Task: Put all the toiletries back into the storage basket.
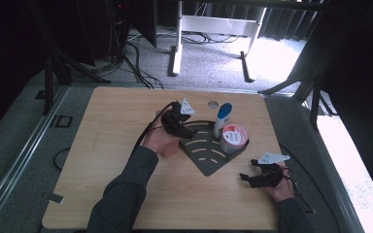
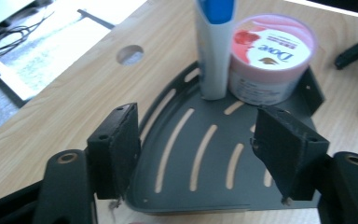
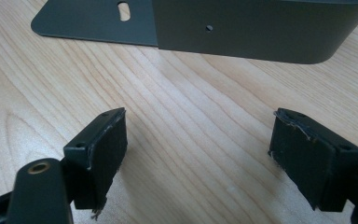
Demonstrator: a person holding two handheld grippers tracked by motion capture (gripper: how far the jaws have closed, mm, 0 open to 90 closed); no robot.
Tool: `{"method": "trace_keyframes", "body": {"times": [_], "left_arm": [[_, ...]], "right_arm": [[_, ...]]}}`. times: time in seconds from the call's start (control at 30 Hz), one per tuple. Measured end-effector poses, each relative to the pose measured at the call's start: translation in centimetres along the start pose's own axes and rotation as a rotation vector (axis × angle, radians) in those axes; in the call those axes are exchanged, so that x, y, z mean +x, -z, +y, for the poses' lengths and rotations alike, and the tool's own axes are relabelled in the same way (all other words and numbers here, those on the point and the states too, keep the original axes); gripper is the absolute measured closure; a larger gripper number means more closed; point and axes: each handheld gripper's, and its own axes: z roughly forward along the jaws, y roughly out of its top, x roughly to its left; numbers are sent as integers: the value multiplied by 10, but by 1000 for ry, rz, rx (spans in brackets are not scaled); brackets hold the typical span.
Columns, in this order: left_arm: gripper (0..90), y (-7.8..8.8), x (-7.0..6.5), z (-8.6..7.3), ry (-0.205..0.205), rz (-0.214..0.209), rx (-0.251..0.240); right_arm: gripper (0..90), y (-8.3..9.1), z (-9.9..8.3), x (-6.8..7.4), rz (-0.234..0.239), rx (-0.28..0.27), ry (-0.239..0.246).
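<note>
Right gripper [image 1: 246, 177]: wide, empty, bench [image 1: 126, 111] at 5 o'clock. Left gripper [image 1: 187, 132]: wide, empty, at 9 o'clock of corner rack [image 1: 209, 162] holding tube [image 1: 222, 119] and jar [image 1: 234, 137].

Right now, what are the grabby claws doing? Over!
Left gripper open over the dark slotted tray, holding nothing. Right gripper open, on bare table. Tube and Dove tub standing in tray. Nothing blocking.
</note>
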Motion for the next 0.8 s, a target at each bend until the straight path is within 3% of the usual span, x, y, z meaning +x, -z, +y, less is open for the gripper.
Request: {"method": "trace_keyframes", "body": {"times": [0.13, 0.27, 0.5, 0.7, 0.8], "left_arm": [[305, 4, 8, -8, 30, 11, -23], [290, 6, 15, -17, 61, 14, -10], [278, 7, 21, -24, 67, 10, -2], [280, 9, 26, -37, 94, -8, -22], [280, 9, 26, -40, 82, -10, -19]], "right_arm": [[186, 0, 0, 0, 0, 1, -1], [186, 0, 0, 0, -1, 1, 0], [186, 0, 0, 0, -2, 1, 2], [186, 0, 0, 0, -2, 1, 1], [186, 0, 0, 1, -3, 1, 3]]}}
